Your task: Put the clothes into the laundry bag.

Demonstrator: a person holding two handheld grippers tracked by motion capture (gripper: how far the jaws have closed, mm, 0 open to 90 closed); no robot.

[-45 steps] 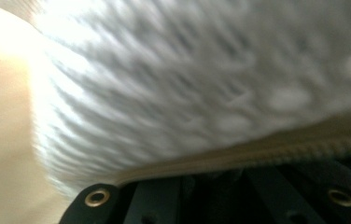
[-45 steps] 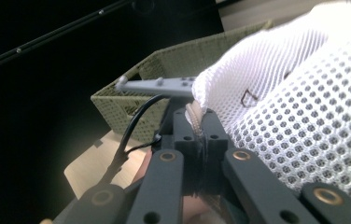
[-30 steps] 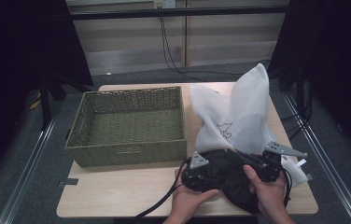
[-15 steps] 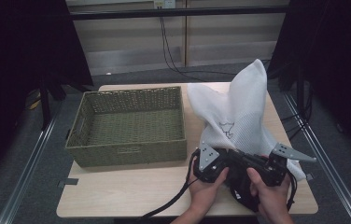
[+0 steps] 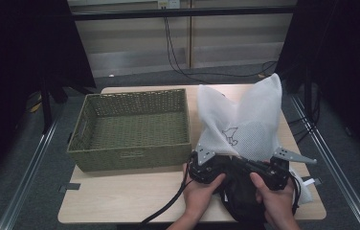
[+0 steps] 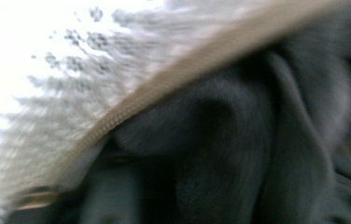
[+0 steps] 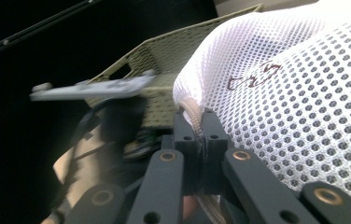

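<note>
A white mesh laundry bag [image 5: 245,122] stands on the right half of the wooden surface [image 5: 120,201], its 2 upper corners raised in points, with a small dark drawing on its front. Just to its left sits a green woven basket [image 5: 132,129], close beside the bag.

At the near edge of the surface, 2 hands hold the grippers side by side at the bag's lower edge. The right gripper [image 7: 200,140] is clamped shut on the bag's beige zipper edge [image 7: 193,114]; in the right gripper view the 2 black jaws meet with the zipper tape pinched between them, and the white mesh bulges away to the right. The basket's corner shows behind it.

The left gripper [image 5: 207,167] sits at the bag's mouth, where a dark garment [image 5: 242,191] bunches out below the mesh toward the person. Its jaws have just been opening. The left gripper view is blurred and very close: the zipper runs diagonally across it, white mesh above and folds of dark cloth [image 6: 239,154] below. The jaws themselves cannot be made out there, so I cannot tell whether anything is between them.

A black cable [image 5: 166,208] trails from the left gripper across the surface to its near edge.
</note>
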